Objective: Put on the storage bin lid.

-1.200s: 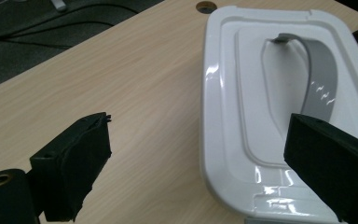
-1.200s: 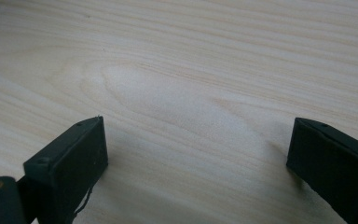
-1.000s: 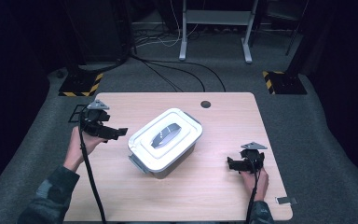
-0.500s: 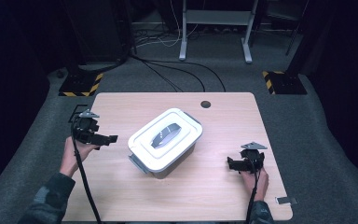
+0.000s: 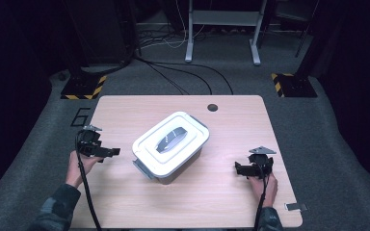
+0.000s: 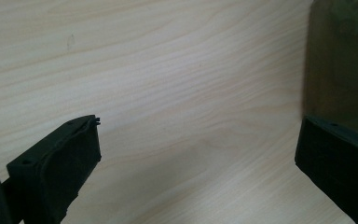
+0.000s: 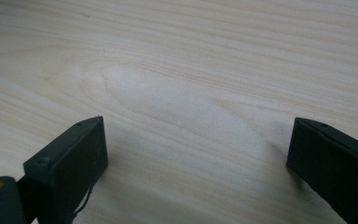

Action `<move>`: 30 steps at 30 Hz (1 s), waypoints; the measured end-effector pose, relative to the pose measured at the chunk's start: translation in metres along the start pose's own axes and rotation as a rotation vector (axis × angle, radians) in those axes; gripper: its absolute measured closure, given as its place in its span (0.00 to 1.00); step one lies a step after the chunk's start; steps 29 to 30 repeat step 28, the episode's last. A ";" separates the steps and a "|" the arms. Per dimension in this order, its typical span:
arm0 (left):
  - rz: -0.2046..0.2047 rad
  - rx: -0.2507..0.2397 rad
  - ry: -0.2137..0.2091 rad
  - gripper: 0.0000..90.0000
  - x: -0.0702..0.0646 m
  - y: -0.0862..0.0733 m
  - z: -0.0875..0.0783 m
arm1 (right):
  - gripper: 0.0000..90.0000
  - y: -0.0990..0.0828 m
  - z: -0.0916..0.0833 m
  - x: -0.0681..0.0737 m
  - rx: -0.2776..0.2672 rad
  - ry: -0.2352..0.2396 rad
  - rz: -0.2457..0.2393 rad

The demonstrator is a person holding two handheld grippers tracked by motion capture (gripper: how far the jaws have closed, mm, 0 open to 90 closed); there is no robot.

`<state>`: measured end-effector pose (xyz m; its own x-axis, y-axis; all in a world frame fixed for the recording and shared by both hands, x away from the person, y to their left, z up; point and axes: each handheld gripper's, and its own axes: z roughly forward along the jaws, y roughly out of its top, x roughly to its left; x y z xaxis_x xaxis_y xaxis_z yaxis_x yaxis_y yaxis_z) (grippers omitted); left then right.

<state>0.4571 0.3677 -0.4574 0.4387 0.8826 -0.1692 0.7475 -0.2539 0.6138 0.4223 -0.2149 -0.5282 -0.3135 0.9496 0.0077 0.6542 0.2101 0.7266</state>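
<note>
From the high view, your box (image 5: 171, 147) sits near the middle of the surface (image 5: 231, 120), white lid on with a grey handle on top, turned at an angle. Your left tool (image 5: 112, 152) lies at the box's nine o'clock, just beside it but apart, jaws pointing toward it. Your right tool (image 5: 239, 169) rests at the box's four o'clock, near but apart, jaws pointing toward the box. In the left gripper view, your jaws stand wide apart over bare wood, having just finished opening, nothing between them; the box wall (image 6: 342, 60) shows at two o'clock. In the right gripper view, your jaws are spread wide over bare wood, holding nothing.
</note>
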 end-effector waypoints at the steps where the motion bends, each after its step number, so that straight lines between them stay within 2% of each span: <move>1: -0.001 0.003 0.001 0.00 0.001 -0.002 0.002 | 0.05 0.000 0.000 0.000 0.000 0.000 0.000; 2: -0.001 0.015 0.004 0.00 0.002 -0.004 0.004 | 0.05 0.000 0.000 0.000 0.000 0.000 0.000; 7: -0.010 0.015 0.014 0.00 0.003 -0.015 0.015 | 0.05 0.000 0.000 0.000 0.000 0.000 0.000; 11: -0.002 0.036 0.029 0.00 0.004 -0.027 0.027 | 0.05 0.000 0.000 0.000 0.000 0.000 0.000; 15: 0.013 0.030 0.055 0.00 0.003 -0.036 0.036 | 0.05 0.000 0.000 0.000 0.000 0.000 -0.001; 16: 0.016 0.020 0.057 0.00 0.003 -0.039 0.039 | 0.05 0.000 0.000 0.000 0.000 0.000 0.000; 17: 0.027 0.012 0.076 0.00 0.002 -0.042 0.041 | 0.05 0.000 0.000 0.000 0.000 -0.001 0.000; 18: 0.056 0.004 0.090 0.00 0.001 -0.045 0.042 | 0.05 0.000 0.000 0.000 0.000 -0.001 0.000; 21: 0.089 -0.041 0.134 0.00 -0.003 -0.052 0.045 | 0.05 0.000 0.000 0.000 0.000 -0.001 0.000; 23: 0.095 -0.095 0.137 0.00 -0.003 -0.058 0.046 | 0.05 0.000 0.000 0.000 0.000 -0.002 -0.001; 25: 0.107 -0.125 0.132 0.00 -0.003 -0.062 0.046 | 0.05 0.000 0.000 0.000 0.000 -0.002 -0.001; 30: 0.106 -0.125 0.129 0.00 -0.003 -0.062 0.046 | 0.05 0.000 0.000 0.000 0.001 -0.004 -0.003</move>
